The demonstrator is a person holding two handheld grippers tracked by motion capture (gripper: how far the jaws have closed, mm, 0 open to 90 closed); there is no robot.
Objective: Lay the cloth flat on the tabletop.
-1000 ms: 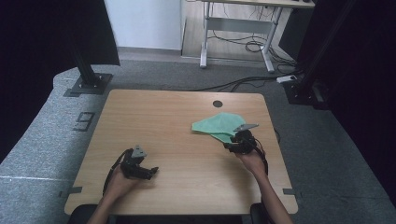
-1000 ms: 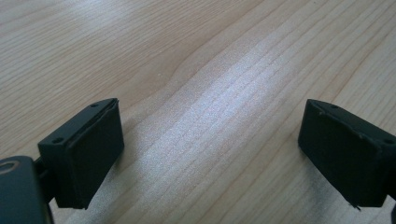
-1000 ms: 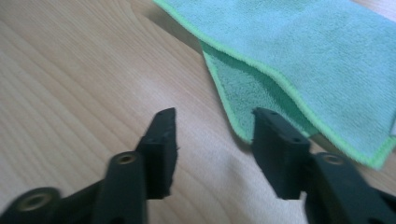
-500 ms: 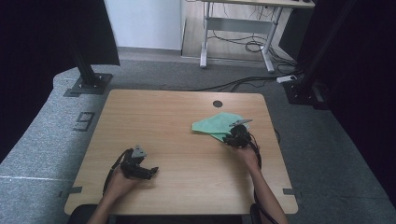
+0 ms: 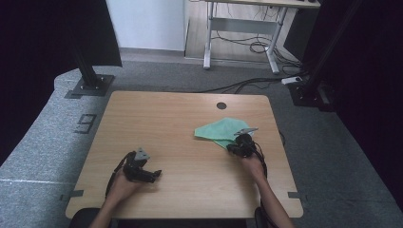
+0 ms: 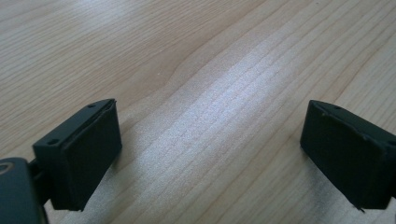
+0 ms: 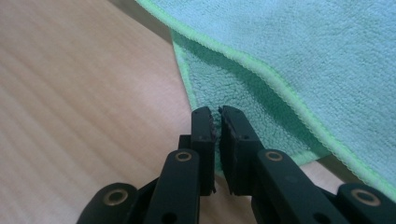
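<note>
Green cloth (image 5: 221, 131) is lying on the right half of the wooden table (image 5: 180, 118), just this side of a small round hole (image 5: 221, 105) in the tabletop. In the right gripper view the cloth (image 7: 299, 56) is seen folded, an upper layer with a stitched hem overlapping a lower one. Its near edge is being pinched by the right gripper (image 5: 236, 145), whose jaws have just been closing; in the right gripper view the right gripper (image 7: 217, 119) is pressed nearly together, with the lower layer's edge caught between the pads. The left gripper (image 5: 153, 174) is being held low over bare wood at the near left of the table, well apart from the cloth. In the left gripper view the left gripper (image 6: 210, 140) is spread wide, with only wood grain lying between the pads.
</note>
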